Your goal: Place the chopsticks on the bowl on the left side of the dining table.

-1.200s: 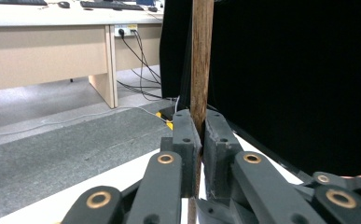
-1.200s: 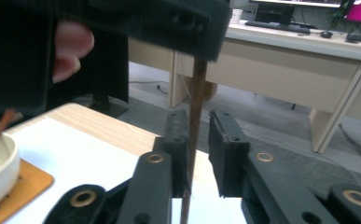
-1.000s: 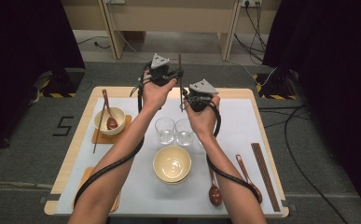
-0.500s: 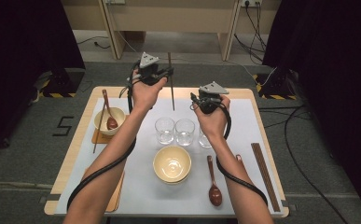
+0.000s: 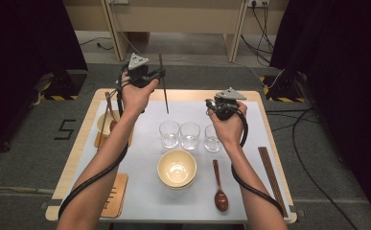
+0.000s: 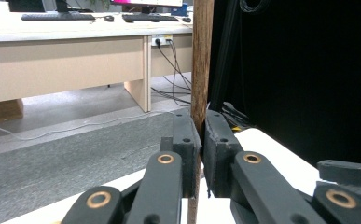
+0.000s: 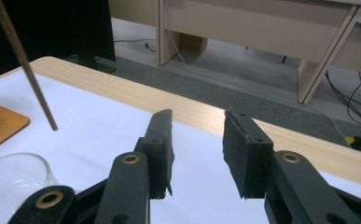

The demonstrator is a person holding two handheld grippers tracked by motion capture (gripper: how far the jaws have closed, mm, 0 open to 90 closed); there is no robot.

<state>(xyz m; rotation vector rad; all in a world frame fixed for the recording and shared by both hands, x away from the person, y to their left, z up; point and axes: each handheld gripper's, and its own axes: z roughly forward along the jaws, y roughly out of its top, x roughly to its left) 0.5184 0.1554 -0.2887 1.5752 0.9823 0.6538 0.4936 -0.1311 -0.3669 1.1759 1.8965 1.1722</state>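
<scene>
Chopsticks (image 5: 163,82) pinched upright in left gripper (image 5: 147,76), above table's (image 5: 140,158) far edge.
Right gripper (image 7: 197,154) empty, jaws just opening. Risk: thin sticks pivot or slip, tip clips glasses (image 5: 169,133).

Even, bright overhead light falls on the pale surface (image 5: 140,191), while black curtains (image 5: 25,38) at both sides stay deep in shadow. The high view is slightly soft, with faint shadows under the forearms. Both gripper views are sharp far off, slightly blurred at the near jaws.
</scene>
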